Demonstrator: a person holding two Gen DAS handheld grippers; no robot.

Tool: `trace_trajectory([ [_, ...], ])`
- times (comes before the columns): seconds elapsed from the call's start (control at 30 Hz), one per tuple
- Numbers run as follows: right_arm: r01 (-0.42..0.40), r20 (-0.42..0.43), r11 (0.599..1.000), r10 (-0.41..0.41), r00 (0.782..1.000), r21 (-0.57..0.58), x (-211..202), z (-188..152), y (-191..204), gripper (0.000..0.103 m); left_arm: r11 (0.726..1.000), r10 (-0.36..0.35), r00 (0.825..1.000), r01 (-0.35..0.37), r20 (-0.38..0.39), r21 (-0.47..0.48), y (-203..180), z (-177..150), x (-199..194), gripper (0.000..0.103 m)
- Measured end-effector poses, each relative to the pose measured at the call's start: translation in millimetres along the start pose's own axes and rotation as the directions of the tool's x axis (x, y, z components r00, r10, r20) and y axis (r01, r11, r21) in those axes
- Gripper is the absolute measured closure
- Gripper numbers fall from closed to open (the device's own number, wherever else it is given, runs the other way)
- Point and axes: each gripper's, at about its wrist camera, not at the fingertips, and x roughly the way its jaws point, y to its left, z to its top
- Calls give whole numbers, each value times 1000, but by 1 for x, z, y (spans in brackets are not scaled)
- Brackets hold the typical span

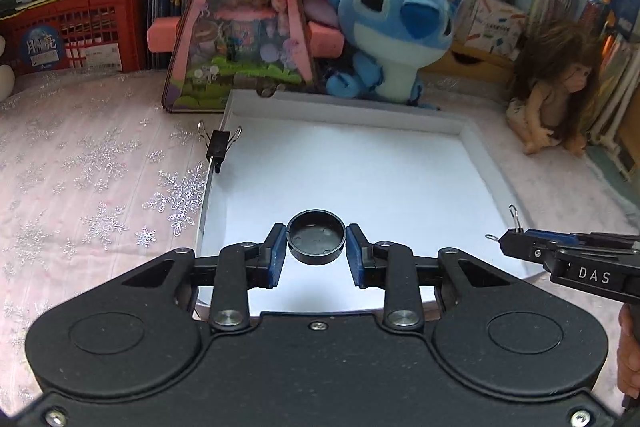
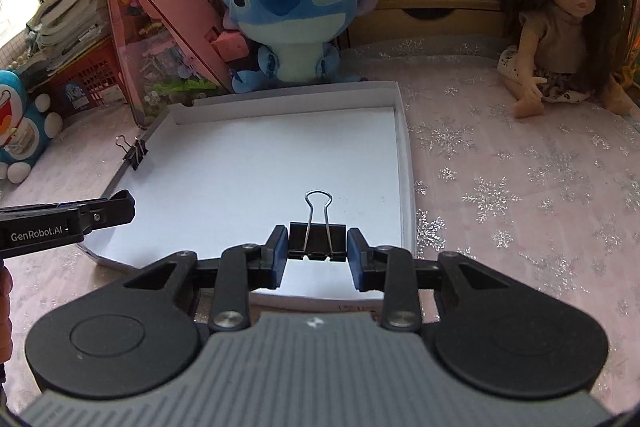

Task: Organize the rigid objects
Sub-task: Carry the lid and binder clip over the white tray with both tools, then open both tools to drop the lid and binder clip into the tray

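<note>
My left gripper (image 1: 316, 245) is shut on a round black cap (image 1: 316, 237), open side up, held over the near part of a shallow white tray (image 1: 344, 115). My right gripper (image 2: 317, 243) is shut on a black binder clip (image 2: 317, 235) with its wire handle pointing forward, above the near part of the same tray (image 2: 402, 147). A second black binder clip (image 1: 218, 145) is clipped to the tray's left wall; it also shows in the right wrist view (image 2: 135, 151). The right gripper shows at the right edge of the left wrist view (image 1: 516, 241). The left gripper shows at the left of the right wrist view (image 2: 116, 209).
A blue plush toy (image 1: 394, 27) and a pink triangular playhouse (image 1: 244, 15) stand behind the tray. A long-haired doll (image 2: 560, 39) sits to the right. A red crate (image 1: 76, 31) and a row of books line the back. A pink snowflake tablecloth (image 1: 88, 163) covers the table.
</note>
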Motion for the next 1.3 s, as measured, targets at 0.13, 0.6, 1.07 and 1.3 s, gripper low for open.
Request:
trace_trajectory([
  [0.13, 14, -41, 1000, -14, 999, 10, 18, 1, -2, 66, 1000, 13, 999, -13, -31, -3, 0, -3, 17, 73],
  [0.6, 48, -78, 997, -53, 996, -58, 37, -4, 10, 66, 998, 57, 996, -56, -65, 11, 0, -14, 42, 73],
  [1.07, 63, -55, 995, -67, 996, -73, 34, -5, 14, 58, 995, 67, 997, -64, -39, 75, -8, -18, 41, 73],
  [1.3, 63, 23, 992, -61, 998, -106, 12, -6, 19, 40, 994, 55, 998, -56, 19, 89, -11, -20, 18, 52],
])
